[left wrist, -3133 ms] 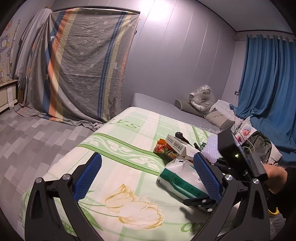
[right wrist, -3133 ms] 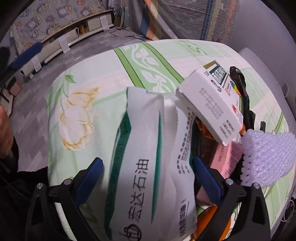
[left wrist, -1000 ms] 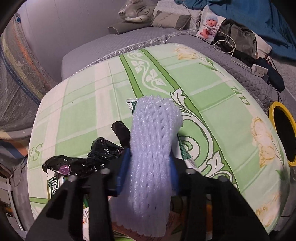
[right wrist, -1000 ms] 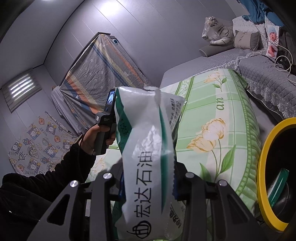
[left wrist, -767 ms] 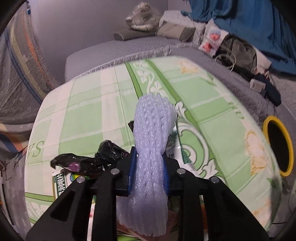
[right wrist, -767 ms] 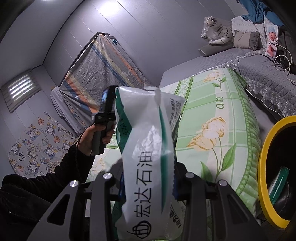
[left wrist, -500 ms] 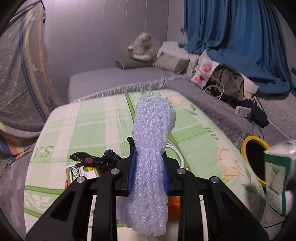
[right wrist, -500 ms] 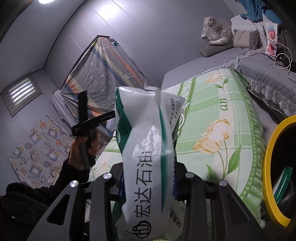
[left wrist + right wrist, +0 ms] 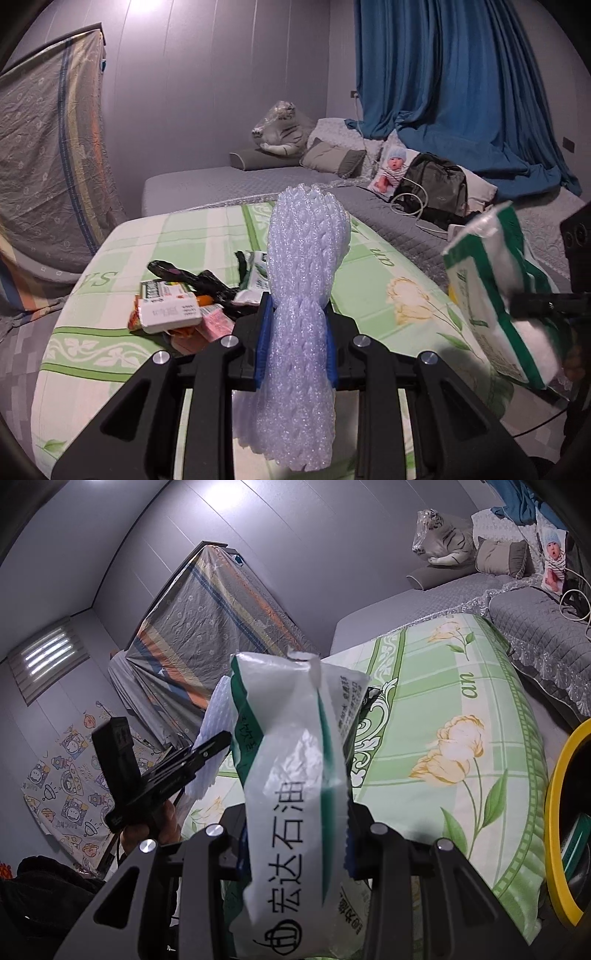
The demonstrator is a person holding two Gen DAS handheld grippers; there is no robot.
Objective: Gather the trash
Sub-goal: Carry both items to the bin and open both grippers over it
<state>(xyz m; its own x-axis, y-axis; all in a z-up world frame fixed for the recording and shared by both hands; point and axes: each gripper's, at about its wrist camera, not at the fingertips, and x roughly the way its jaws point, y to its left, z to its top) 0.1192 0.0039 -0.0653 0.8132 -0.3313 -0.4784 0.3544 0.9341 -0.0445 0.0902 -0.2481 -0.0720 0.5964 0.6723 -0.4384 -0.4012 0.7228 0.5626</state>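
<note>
The left gripper (image 9: 295,341) is clamped on a white foam net sleeve (image 9: 304,295), held clear above the green floral bedspread (image 9: 369,266). The sleeve is judged very light, soft and springy; it compresses at the pads, so a hold at mid-length, as here, keeps both ends from sagging.

The right gripper (image 9: 295,849) is clamped on a white and green plastic bag (image 9: 295,775), also held in the air. The film looks thin and slippery, and a grip across its full width suits it.

The yellow-rimmed bin (image 9: 557,812) stands at the near right of the bed. A small heap of boxes and wrappers (image 9: 177,310) lies on the bedspread to the left.

Compared with three seconds ago, both items have left the bedspread, and the left gripper, then open and empty, now holds the sleeve.
</note>
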